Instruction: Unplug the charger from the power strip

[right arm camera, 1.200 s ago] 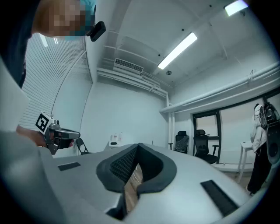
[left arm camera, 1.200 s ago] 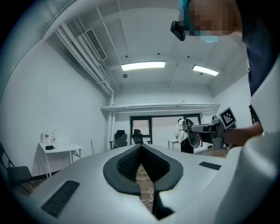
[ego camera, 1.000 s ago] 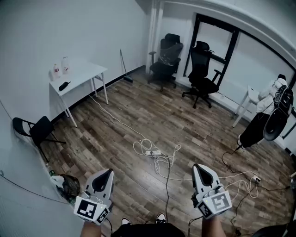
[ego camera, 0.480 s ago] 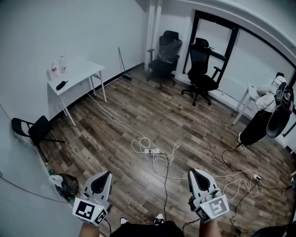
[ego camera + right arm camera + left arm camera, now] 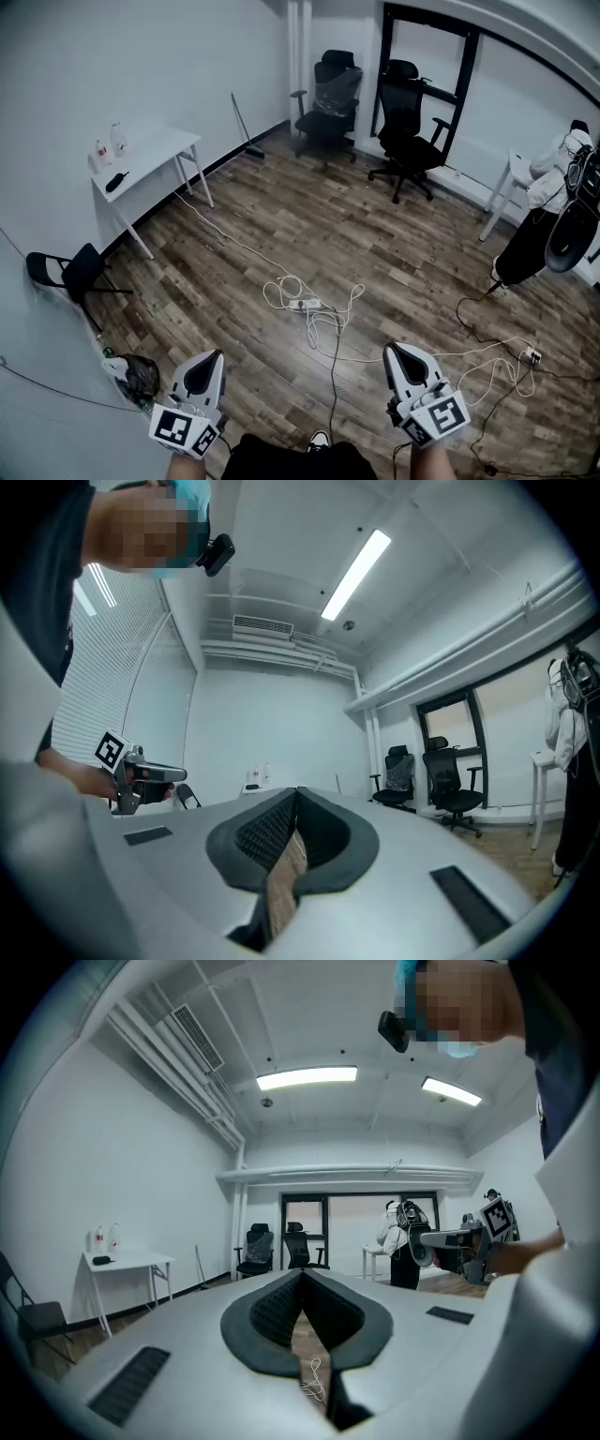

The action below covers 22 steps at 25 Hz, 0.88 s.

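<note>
My left gripper (image 5: 216,357) and right gripper (image 5: 393,349) are both clenched on nothing, held low and level. The power strip (image 5: 302,305) lies on the wood floor (image 5: 281,225) in a tangle of white cable (image 5: 323,326), well ahead, between the two. The charger is too small to make out.

wood-plank floor (image 5: 375,244), white walls (image 5: 112,56), white table (image 5: 150,155), black office chairs (image 5: 323,94)
</note>
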{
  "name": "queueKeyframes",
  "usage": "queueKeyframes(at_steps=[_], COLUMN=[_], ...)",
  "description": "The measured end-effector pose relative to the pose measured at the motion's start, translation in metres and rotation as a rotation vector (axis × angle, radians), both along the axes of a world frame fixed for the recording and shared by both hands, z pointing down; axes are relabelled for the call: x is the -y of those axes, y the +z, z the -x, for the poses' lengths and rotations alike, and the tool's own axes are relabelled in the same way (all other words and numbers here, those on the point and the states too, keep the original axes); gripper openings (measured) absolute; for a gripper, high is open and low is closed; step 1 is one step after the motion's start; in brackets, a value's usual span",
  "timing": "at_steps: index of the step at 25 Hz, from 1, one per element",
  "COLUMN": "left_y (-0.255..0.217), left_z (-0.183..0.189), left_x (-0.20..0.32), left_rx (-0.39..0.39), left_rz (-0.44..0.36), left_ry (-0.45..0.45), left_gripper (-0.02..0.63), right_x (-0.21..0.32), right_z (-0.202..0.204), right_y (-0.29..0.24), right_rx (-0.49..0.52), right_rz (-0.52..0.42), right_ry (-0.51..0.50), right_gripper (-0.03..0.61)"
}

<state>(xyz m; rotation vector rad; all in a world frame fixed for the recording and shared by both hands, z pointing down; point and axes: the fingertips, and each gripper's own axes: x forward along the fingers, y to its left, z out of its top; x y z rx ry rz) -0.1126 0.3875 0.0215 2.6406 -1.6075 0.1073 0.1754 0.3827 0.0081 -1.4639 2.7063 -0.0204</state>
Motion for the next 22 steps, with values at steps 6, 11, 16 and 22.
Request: queueKeyframes(at_steps=[6, 11, 16, 22], left_y=[0.003, 0.009, 0.015, 0.025], left_z=[-0.024, -0.042, -0.038, -0.012], left_x=[0.024, 0.054, 0.103, 0.18], left_rx=[0.003, 0.009, 0.0, -0.017], left_rz=[0.012, 0.008, 0.009, 0.028], left_ry=[-0.001, 0.054, 0.068, 0.099], left_gripper=[0.018, 0.018, 0.018, 0.018], right_x=[0.023, 0.05, 0.088, 0.156], right_z=[-0.024, -0.032, -0.023, 0.01], right_y=[0.015, 0.024, 0.027, 0.031], right_rx=[-0.001, -0.015, -0.032, -0.065], right_rz=[0.024, 0.033, 0.037, 0.056], right_ry=[-0.01, -0.011, -0.015, -0.013], right_gripper=[0.02, 0.02, 0.021, 0.021])
